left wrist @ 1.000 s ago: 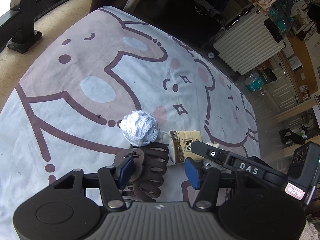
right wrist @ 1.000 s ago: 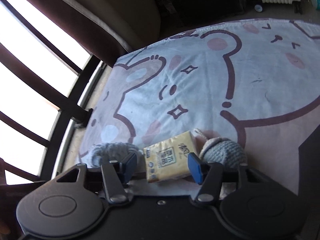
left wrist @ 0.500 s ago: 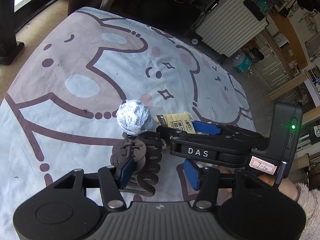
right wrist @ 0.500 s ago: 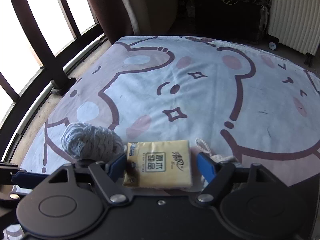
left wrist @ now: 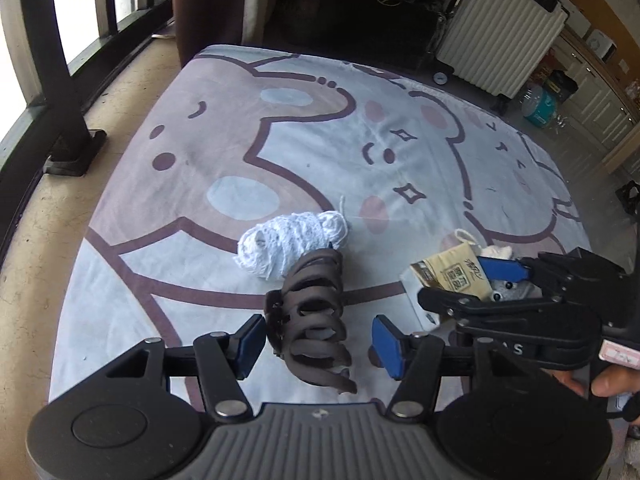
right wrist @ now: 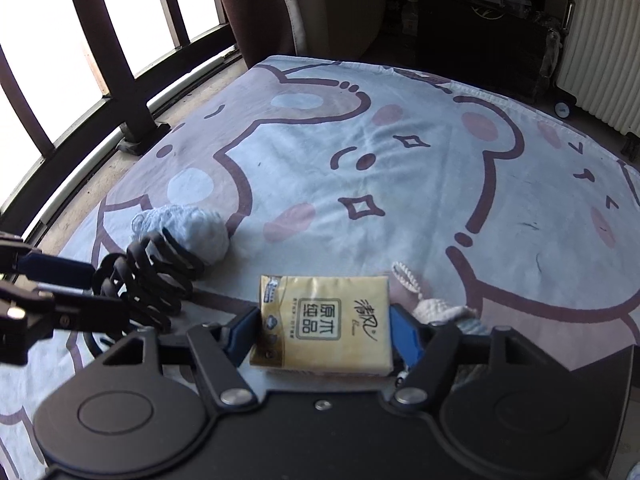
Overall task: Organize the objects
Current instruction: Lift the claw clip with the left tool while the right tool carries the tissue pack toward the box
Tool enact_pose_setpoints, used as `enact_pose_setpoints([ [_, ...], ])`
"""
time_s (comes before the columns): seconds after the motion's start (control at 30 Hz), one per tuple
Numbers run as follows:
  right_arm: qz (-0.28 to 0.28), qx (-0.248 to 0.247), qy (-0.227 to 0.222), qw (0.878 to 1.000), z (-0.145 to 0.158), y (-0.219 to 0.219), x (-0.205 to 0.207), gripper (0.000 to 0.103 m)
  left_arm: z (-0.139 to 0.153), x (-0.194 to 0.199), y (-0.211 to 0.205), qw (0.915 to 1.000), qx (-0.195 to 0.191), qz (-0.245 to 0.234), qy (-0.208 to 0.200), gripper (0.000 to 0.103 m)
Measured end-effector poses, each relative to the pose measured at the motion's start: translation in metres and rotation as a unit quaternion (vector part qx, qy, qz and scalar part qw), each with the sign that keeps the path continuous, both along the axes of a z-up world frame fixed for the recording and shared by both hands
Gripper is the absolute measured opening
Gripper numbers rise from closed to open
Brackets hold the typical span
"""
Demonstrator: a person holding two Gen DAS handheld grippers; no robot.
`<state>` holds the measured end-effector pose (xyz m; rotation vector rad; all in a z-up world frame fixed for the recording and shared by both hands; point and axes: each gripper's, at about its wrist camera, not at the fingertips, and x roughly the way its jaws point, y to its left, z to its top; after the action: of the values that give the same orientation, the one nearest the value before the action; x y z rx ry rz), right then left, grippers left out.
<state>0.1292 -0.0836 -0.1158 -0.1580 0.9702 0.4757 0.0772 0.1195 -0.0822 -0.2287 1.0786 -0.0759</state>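
The left gripper (left wrist: 318, 340) points down at a blanket (left wrist: 312, 152) printed with cartoon bears, spread on the floor. A dark hair claw (left wrist: 316, 312) lies between its fingers (left wrist: 250, 338); the left pad sits just beside the claw, the right pad stands clear of it, and the fingers are opening. Whether the left pad touches the claw is hard to tell from this angle. Just past the claw, touching its far end, lies a ball of pale yarn (left wrist: 292, 246).

The right gripper (right wrist: 324, 330) points down at a yellow tissue pack (right wrist: 326, 322) with printed characters on its face. The pack lies between its blue fingers (right wrist: 404, 334), which are closing; both pads stand at the pack's sides, seemingly in contact. Behind the right finger lies a small knitted item (right wrist: 440, 312) with a cord loop, partly hidden.

In the left wrist view the right gripper (left wrist: 460, 280) comes in from the right, the pack (left wrist: 452, 272) between its fingers, and a bit of a hand (left wrist: 612, 382) shows at the edge. In the right wrist view the left gripper (right wrist: 76, 284) reaches in from the left at the claw (right wrist: 148, 280), with the yarn (right wrist: 188, 228) behind. A white suitcase (left wrist: 500, 36) stands beyond the blanket, and window bars (right wrist: 132, 48) run along the left.
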Motion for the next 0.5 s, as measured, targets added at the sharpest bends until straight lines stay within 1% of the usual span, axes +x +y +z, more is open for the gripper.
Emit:
enact_pose_setpoints([
  [0.03,0.003,0.001,0.001,1.000,0.000,0.001,-0.003,0.071,-0.001,0.000,0.005,0.9999,-0.003,0.011,-0.001,0.062],
  [0.1,0.008,0.006,0.005,1.000,0.000,0.001,-0.006,0.071,-0.003,0.000,0.013,0.9995,-0.003,0.031,-0.003,0.071],
  [0.13,0.010,0.008,0.007,1.000,0.000,0.001,-0.007,0.071,-0.004,0.001,0.015,0.9993,-0.004,0.036,-0.003,0.072],
  [0.2,0.011,0.011,0.009,1.000,0.000,0.001,-0.009,0.071,-0.006,0.001,0.014,0.9993,-0.005,0.036,0.002,0.079],
  [0.27,0.009,0.017,0.012,1.000,0.000,-0.002,-0.009,0.071,-0.010,0.002,0.007,0.9997,0.000,0.024,0.005,0.079],
  [0.33,0.006,0.021,0.014,1.000,0.001,-0.004,-0.010,0.071,-0.014,0.005,0.000,0.9999,0.001,0.010,0.009,0.072],
  [0.37,0.006,0.023,0.015,1.000,0.001,-0.004,-0.010,0.071,-0.017,0.006,-0.004,0.9999,-0.001,0.002,0.016,0.055],
  [0.4,0.006,0.025,0.016,1.000,0.001,-0.005,-0.011,0.071,-0.019,0.007,-0.005,0.9997,0.004,-0.001,0.025,0.046],
  [0.43,0.008,0.027,0.018,0.999,0.001,-0.006,-0.013,0.071,-0.020,0.007,-0.007,0.9995,0.007,-0.007,0.031,0.046],
  [0.5,0.010,0.029,0.020,0.999,0.001,-0.008,-0.016,0.071,-0.019,0.005,-0.012,0.9983,0.027,-0.027,0.043,0.045],
])
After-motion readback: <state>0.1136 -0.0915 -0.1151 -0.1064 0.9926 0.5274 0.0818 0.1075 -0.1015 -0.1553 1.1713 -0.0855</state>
